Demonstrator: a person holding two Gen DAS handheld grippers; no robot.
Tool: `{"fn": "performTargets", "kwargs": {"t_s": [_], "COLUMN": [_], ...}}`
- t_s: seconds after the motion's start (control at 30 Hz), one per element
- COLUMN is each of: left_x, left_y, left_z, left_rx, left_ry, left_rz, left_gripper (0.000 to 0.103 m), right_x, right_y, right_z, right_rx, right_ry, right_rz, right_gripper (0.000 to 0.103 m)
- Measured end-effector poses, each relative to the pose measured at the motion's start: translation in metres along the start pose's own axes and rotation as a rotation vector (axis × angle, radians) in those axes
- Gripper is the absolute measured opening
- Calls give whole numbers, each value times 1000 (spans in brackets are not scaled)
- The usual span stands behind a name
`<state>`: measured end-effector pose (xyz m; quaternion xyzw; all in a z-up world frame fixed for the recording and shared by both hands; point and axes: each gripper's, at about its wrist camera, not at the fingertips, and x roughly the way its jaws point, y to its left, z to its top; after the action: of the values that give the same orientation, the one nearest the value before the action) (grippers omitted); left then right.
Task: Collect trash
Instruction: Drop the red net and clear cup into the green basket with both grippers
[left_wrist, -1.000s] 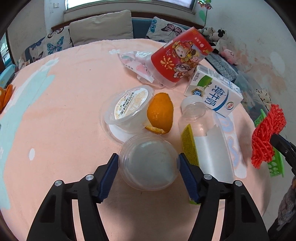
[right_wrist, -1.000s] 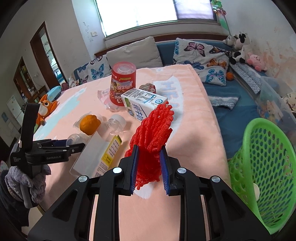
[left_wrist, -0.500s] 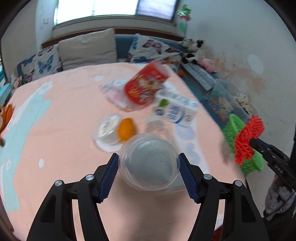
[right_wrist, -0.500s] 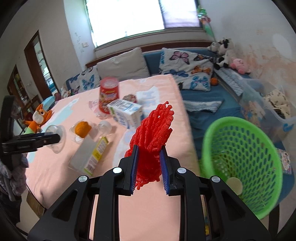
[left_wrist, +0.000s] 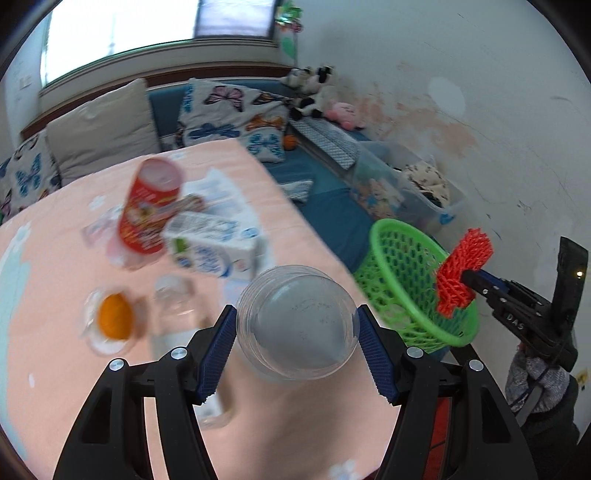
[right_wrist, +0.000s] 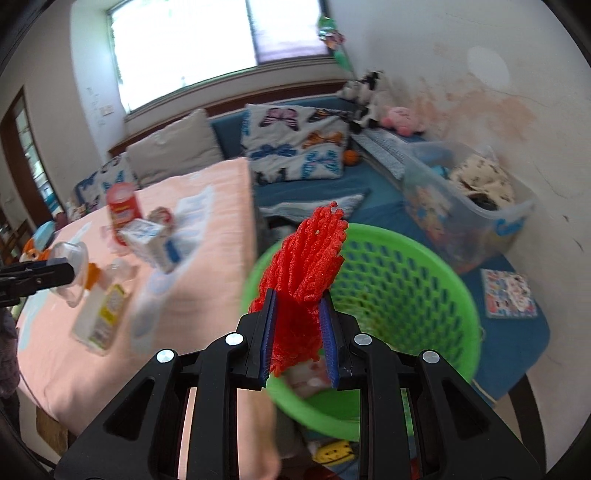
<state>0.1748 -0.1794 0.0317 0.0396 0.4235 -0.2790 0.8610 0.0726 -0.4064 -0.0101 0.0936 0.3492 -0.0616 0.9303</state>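
Observation:
My left gripper (left_wrist: 297, 326) is shut on a clear plastic cup (left_wrist: 297, 325) and holds it above the table's right edge. My right gripper (right_wrist: 298, 332) is shut on a red foam net (right_wrist: 308, 266) and holds it over the near rim of the green basket (right_wrist: 413, 266). The net (left_wrist: 463, 271) and basket (left_wrist: 402, 266) also show in the left wrist view, right of the table. Still on the pink table (left_wrist: 55, 240) lie a red cup (left_wrist: 149, 210), a milk carton (left_wrist: 214, 243), a clear bottle (left_wrist: 173, 310) and an orange peel in a cup (left_wrist: 114, 319).
A blue sofa with butterfly cushions (right_wrist: 295, 147) and plush toys stands behind the table. A clear storage box (right_wrist: 469, 206) sits by the wall beyond the basket. A sticker sheet (right_wrist: 508, 293) lies on the blue floor mat.
Both grippers have swung right, off the table toward the green basket. The left lifted the clear cup from the table; the right now holds the net over the basket's rim.

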Motion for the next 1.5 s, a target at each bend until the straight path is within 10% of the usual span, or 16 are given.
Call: {"fn": "performTargets", "kwargs": {"t_s": [0.7, 1.5], "left_x": [71, 119], "left_y": [-115, -146], "left_z": [47, 41], "left_rx": [168, 169], "left_ry": [57, 119], "left_rz": [-91, -143], "left_gripper": [63, 75], "right_x": [-4, -35], "right_y": [-46, -67], "right_z": [-16, -40], "right_rx": [68, 124], "right_ry": [13, -8], "right_rz": [-66, -88], "right_gripper": [51, 55]}}
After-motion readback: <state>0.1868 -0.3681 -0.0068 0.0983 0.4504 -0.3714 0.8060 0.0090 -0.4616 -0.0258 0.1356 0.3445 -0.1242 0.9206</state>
